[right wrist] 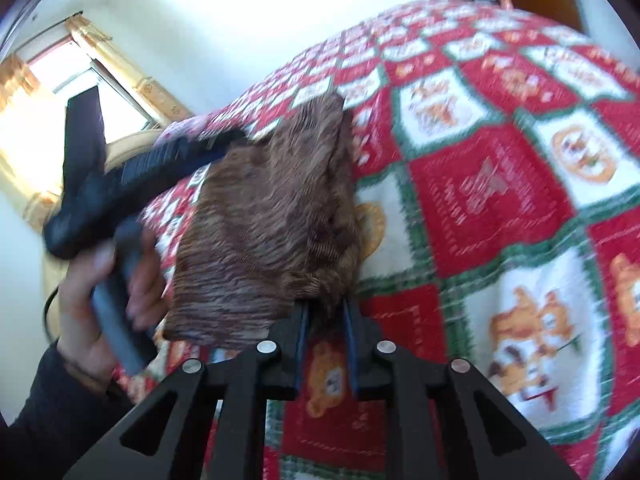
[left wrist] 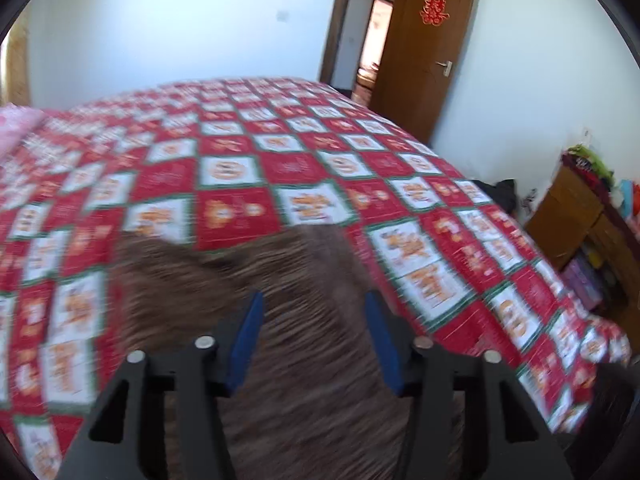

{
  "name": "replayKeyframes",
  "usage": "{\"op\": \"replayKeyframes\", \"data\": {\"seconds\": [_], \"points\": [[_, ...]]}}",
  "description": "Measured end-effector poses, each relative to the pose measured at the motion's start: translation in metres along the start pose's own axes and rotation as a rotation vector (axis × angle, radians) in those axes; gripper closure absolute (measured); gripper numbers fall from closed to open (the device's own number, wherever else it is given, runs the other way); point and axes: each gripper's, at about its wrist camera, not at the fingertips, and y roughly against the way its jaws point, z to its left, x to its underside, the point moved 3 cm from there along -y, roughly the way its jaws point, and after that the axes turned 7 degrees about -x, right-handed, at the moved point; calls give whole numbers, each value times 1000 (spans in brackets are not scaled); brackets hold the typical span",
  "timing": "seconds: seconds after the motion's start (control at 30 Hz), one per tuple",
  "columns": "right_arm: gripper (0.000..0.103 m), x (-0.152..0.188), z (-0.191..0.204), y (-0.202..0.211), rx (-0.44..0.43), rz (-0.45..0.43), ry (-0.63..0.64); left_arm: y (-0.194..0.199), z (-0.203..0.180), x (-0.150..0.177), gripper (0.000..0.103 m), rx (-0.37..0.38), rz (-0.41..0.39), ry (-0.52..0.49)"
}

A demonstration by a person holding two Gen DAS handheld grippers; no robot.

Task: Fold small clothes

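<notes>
The bed (left wrist: 280, 152), in its red-and-white checked quilt, carries a folded brown garment (right wrist: 272, 216) near the front edge, long axis running away toward the far side. The left tongs (left wrist: 314, 304) hang apart over it, gripping nothing. The right tongs (right wrist: 326, 306) sit slightly apart around its near corner.
</notes>
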Motion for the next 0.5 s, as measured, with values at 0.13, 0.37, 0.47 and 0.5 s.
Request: {"op": "replayKeyframes", "data": {"seconds": [0.13,0.37,0.47,0.5], "points": [[85,-4,11,17,63,-97,79,12,23,44,47,-149,8,-66],[73,-10,51,31,82,-188,223,20,50,90,41,-159,35,-35],[65,-11,72,20,71,-154,294,17,50,96,37,-124,62,-13],[65,-9,73,12,69,-124,302,18,49,98,37,-122,65,-13]]}}
